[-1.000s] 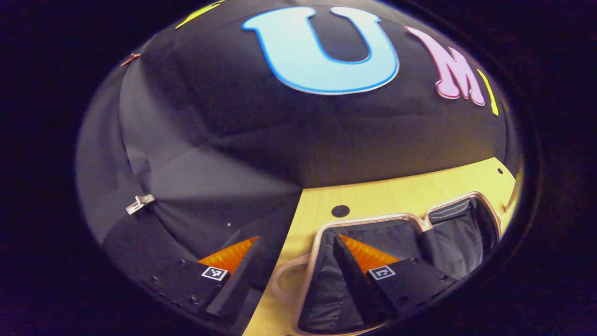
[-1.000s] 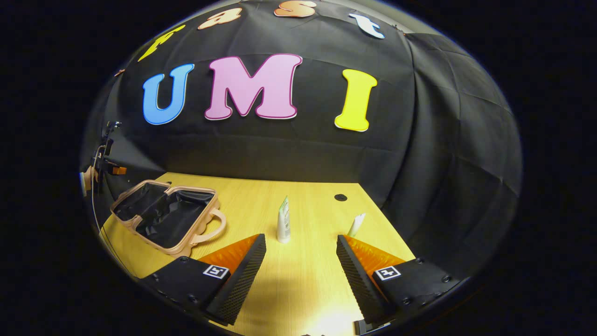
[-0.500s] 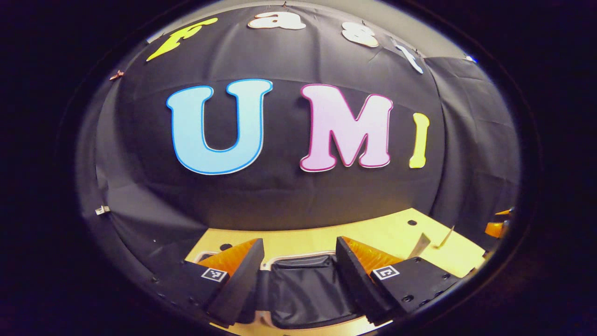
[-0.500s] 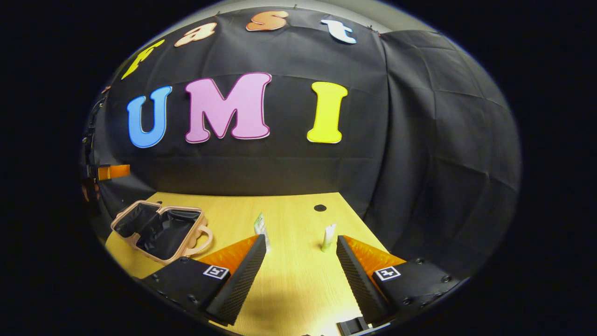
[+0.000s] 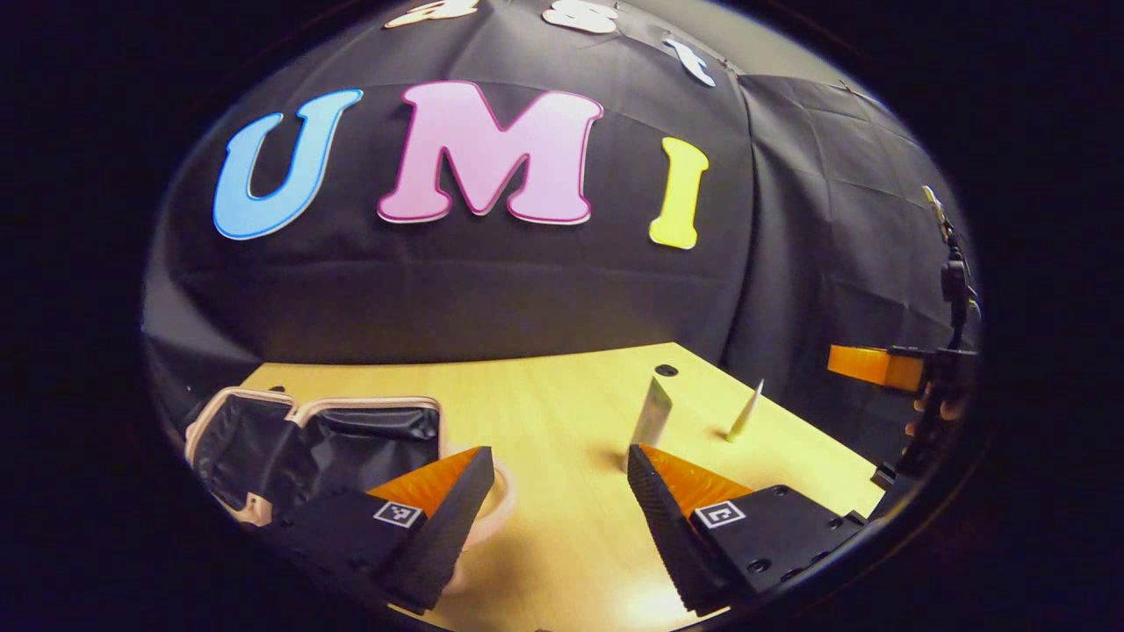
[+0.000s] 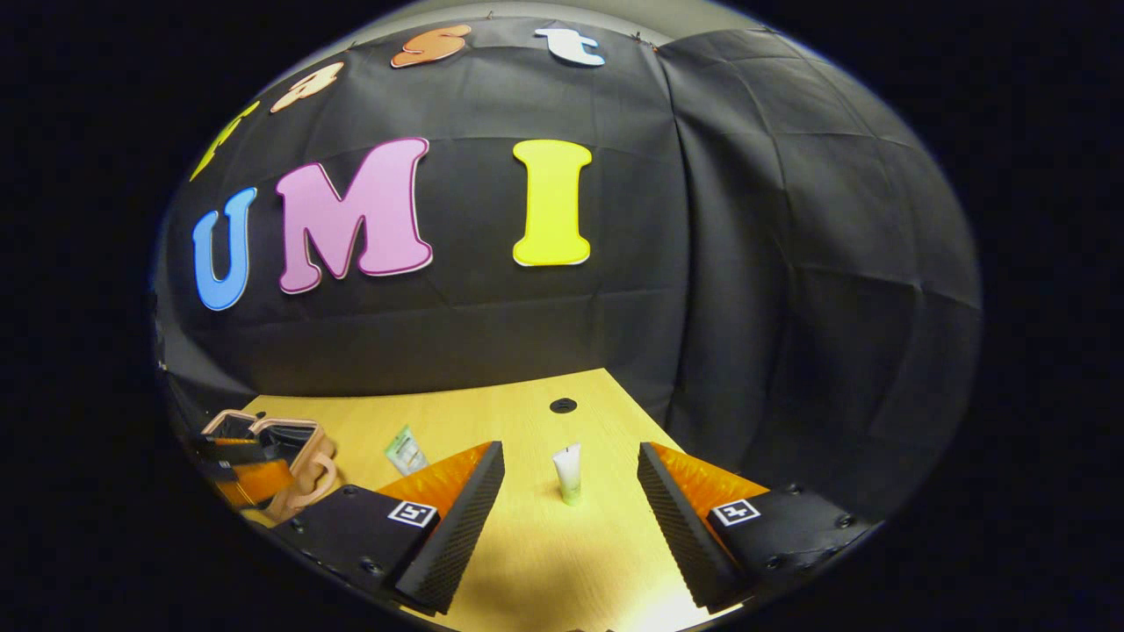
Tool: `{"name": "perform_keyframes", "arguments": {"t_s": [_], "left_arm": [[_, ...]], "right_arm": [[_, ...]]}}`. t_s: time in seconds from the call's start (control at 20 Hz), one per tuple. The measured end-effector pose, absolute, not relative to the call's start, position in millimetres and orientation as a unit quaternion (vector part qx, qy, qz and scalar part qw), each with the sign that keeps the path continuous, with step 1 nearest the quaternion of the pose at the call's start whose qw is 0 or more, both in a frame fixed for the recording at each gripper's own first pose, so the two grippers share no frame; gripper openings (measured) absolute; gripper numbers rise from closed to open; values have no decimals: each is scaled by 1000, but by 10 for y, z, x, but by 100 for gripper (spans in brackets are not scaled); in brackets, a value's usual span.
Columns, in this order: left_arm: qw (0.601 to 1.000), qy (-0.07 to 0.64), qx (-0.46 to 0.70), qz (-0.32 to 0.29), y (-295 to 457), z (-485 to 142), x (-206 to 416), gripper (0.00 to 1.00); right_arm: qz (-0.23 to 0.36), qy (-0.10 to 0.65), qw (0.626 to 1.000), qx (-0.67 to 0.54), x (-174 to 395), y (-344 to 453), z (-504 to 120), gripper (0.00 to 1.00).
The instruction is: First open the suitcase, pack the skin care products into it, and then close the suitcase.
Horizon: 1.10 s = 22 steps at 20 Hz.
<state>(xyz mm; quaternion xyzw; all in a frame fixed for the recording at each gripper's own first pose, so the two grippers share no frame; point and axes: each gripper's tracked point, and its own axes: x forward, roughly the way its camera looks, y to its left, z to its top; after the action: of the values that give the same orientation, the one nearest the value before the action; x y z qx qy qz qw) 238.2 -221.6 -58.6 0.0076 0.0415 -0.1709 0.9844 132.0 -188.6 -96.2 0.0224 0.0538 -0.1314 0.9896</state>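
Pale wood table: the open suitcase lies at its left edge (lid flat), two tubes standing mid-table, one between the right gripper's spread fingers, untouched. Left gripper gapes over bare wood beside the other tube.

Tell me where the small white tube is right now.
In the right gripper view the small white tube stands upright on the table, between the right gripper fingers.

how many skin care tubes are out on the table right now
2. A green-and-white tube stands nearer the open suitcase; a white tube with a green cap stands straight ahead of the right tool. Both are upright on the table, none packed yet.
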Motion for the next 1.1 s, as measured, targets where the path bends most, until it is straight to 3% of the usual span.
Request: {"name": "perform_keyframes", "arguments": {"t_s": [0.25,0.7,0.8,0.95,1.1], "left_arm": [[975,69,6,-210,-2986,-979,2983,97],[975,134,28,-176,-3519,-1365,3913,95],[976,144,23,-161,-3502,-1427,3981,84],[980,145,12,-135,-3395,-1432,4027,51],[980,149,-3,-132,-3321,-1439,3964,47]], "right_arm": [[-141,96,985,23,1668,-2147,-1510,97],[-134,176,973,68,2215,-2138,-2265,97],[-135,187,969,85,2305,-2126,-2344,97],[-138,191,969,76,2466,-2167,-2409,97],[-142,199,968,63,2610,-2219,-2527,97]]}}
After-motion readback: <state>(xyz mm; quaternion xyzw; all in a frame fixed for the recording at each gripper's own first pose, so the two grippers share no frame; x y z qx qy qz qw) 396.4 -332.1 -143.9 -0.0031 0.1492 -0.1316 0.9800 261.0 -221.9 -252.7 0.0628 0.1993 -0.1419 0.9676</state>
